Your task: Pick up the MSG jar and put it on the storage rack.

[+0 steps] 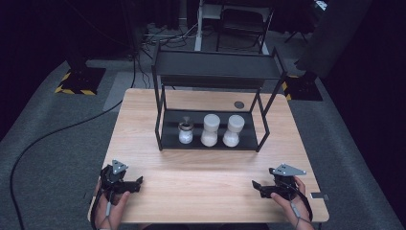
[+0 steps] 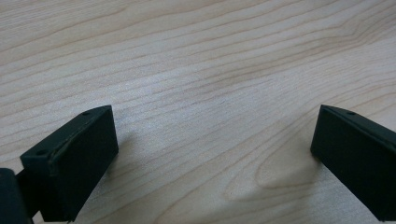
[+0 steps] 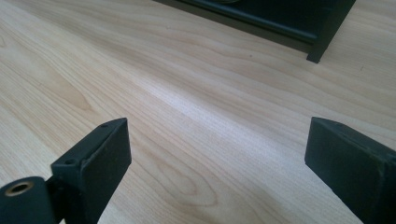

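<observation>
While resting low over pale grained wood table, left gripper, right gripper: blocky matte-black jaws wide apart, empty.

Two black hand-held grippers, left and right, grey three-cornered top plates, trailing cables.

Bright light from above is shining on the pale worktop while the room around is staying dark, and the close tongs are casting soft, slightly blurred shadows.
</observation>
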A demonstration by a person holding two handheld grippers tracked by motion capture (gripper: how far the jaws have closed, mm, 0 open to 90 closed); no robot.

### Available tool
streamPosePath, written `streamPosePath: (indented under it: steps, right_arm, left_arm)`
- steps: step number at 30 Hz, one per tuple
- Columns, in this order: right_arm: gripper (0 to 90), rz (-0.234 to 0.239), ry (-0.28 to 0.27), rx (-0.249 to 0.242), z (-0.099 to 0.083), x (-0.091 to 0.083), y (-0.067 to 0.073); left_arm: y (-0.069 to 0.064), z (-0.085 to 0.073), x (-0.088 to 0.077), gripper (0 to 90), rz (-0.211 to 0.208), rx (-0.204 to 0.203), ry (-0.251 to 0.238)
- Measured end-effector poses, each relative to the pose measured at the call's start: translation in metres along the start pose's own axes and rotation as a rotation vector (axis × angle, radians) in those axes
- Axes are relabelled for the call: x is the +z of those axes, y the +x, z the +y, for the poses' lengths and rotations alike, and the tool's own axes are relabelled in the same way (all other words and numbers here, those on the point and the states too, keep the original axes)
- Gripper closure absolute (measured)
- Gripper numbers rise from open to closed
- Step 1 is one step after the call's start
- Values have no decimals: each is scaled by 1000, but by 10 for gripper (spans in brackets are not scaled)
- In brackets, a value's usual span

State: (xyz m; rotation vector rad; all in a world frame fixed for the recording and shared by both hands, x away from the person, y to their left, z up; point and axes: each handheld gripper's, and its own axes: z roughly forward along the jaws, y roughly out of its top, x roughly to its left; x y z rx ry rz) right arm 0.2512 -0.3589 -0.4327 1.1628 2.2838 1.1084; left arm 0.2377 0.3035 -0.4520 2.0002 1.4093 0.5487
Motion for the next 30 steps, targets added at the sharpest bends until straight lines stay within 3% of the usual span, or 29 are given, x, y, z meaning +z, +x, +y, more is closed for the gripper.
streamPosePath:
  steps: [16, 20, 30]
  right_arm:
    - [37, -24, 82, 7, -9, 14, 0]
    - [31, -50, 72, -26, -12, 15, 5]
    - [26, -51, 73, -26, -12, 16, 5]
  left_arm:
    - [0, 0, 0, 2, 0, 0, 0]
    - [0, 0, 0, 2, 0, 1, 0]
    - [1, 0, 0, 2, -5, 4, 0]
